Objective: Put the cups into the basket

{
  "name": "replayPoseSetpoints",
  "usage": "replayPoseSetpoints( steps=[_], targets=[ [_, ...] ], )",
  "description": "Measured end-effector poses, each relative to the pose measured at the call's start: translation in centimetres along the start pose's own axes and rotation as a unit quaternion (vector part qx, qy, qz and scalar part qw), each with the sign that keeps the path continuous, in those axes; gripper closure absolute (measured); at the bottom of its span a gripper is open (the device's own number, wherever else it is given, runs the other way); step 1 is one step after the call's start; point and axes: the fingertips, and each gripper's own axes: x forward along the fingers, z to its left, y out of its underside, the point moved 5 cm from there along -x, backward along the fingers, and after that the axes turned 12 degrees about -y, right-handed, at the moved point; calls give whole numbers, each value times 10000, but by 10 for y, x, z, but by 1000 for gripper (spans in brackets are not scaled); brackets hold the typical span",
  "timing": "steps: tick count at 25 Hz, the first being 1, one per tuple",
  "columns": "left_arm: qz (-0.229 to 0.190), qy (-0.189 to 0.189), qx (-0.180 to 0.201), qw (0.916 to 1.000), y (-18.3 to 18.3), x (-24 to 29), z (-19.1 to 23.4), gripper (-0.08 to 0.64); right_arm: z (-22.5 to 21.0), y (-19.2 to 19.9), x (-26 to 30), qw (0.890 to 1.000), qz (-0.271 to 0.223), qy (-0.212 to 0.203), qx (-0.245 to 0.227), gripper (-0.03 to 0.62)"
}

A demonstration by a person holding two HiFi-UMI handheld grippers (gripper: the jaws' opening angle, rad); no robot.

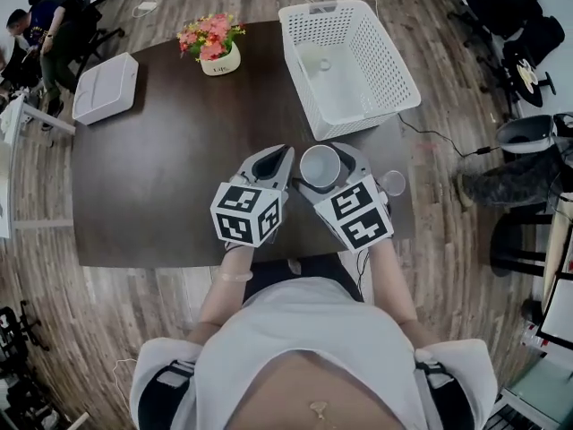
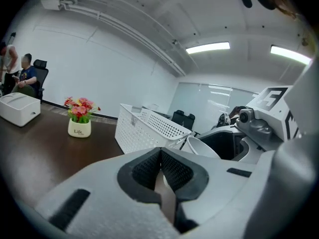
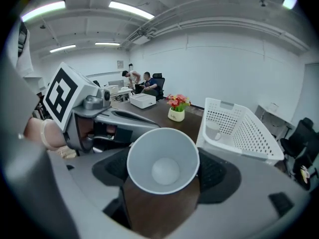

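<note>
Ceiling strip lights [image 3: 128, 9] wash the white office in even, cool light, leaving only faint, soft shadows on the dark table [image 1: 161, 177]. All views bow heavily at the edges; both gripper views darken to black corners. The lights bloom with mild glare. The cup [image 3: 163, 159] reads sharp, while nearer grey surfaces blur.

**Clearance around the white perforated plastic basket [image 1: 389, 65]**
Top open; one small white cup [image 1: 324, 64] lies inside, remaining floor free. Left of the basket runs open dark brown tabletop [image 1: 161, 177]; a white pot of pink flowers [image 1: 218, 52] stands near its far-left corner, a flat white box [image 1: 106, 88] well beyond.
</note>
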Motion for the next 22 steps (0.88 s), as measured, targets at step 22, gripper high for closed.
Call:
replayPoseSetpoints(
  steps=[22],
  targets=[
    [489, 1328, 525, 9885, 9, 57, -106, 549, -59, 80, -90, 9853, 111, 1275, 1128, 193]
  ],
)
